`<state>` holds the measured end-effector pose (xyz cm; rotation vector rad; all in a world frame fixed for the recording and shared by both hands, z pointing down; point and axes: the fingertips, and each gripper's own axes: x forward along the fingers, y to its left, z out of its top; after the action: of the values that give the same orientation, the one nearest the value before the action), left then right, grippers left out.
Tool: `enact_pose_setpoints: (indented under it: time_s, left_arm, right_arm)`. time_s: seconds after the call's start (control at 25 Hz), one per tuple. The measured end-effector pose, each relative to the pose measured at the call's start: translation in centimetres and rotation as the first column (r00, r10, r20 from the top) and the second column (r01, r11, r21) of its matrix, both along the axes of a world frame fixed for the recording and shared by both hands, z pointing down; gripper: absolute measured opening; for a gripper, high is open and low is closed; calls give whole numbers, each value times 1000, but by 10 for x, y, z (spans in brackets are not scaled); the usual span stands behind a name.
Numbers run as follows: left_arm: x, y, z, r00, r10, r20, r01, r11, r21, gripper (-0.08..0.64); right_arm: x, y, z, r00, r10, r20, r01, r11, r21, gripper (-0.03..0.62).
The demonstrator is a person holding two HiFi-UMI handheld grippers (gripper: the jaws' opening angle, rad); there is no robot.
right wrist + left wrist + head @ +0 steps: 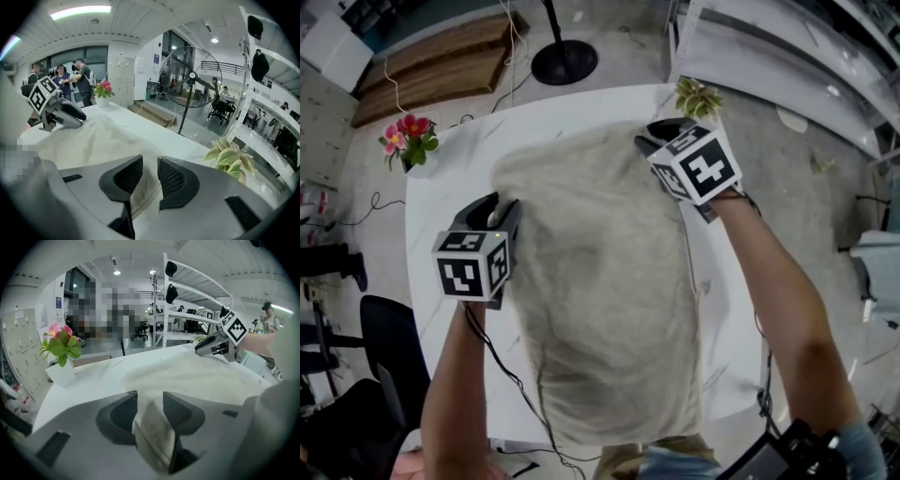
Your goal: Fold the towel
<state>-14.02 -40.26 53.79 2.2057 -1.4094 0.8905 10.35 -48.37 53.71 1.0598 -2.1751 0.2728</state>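
Observation:
A beige towel [600, 281] lies spread over the white table [441, 187], and its near end hangs over the front edge. My left gripper [501, 210] rests at the towel's left edge. In the left gripper view its jaws [150, 401] stand apart, with a raised fold of towel [152, 427] loose between them. My right gripper [661, 139] is at the towel's far right corner. Its jaws [150, 171] are open, and the towel's hem [143, 192] lies flat beneath the gap. Each gripper shows in the other's view: the right gripper [213, 345] and the left gripper [65, 115].
A white pot of pink flowers [408, 141] stands at the table's far left corner. A small green plant [698, 97] stands at the far right, close to my right gripper. A fan's round base [564, 61], white shelving [787, 56] and a black chair [384, 347] surround the table.

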Motion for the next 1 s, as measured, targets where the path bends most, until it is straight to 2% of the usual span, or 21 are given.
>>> enact_pose_setpoints:
  time_s: [0.08,0.28,0.44,0.56,0.8,1.0]
  left_arm:
    - [-1,18,-9,1000,11,-23,-10,1000,16,198]
    - [1,81,-50,997,34,-63,-27,994,110,209]
    - [12,154,-96,996,77,-41,-65,968,244,207]
    - [18,217,-123,994,102,-31,-87,945,314,207]
    - [24,341,-151,987,125,-103,-73,912,404,195]
    - [30,419,-148,983,131,-130,-62,896,440,126]
  right_arm:
    - [-6,22,-9,999,-14,34,15,1000,-5,117]
    - [-5,90,-35,994,-23,104,24,1000,-6,117]
    - [-3,168,-63,990,-56,132,52,998,33,117]
    - [-3,236,-84,985,-99,141,89,993,78,117]
    - [-7,387,-107,975,-211,70,197,966,167,117]
    - [0,489,-90,964,-264,13,258,951,167,117]
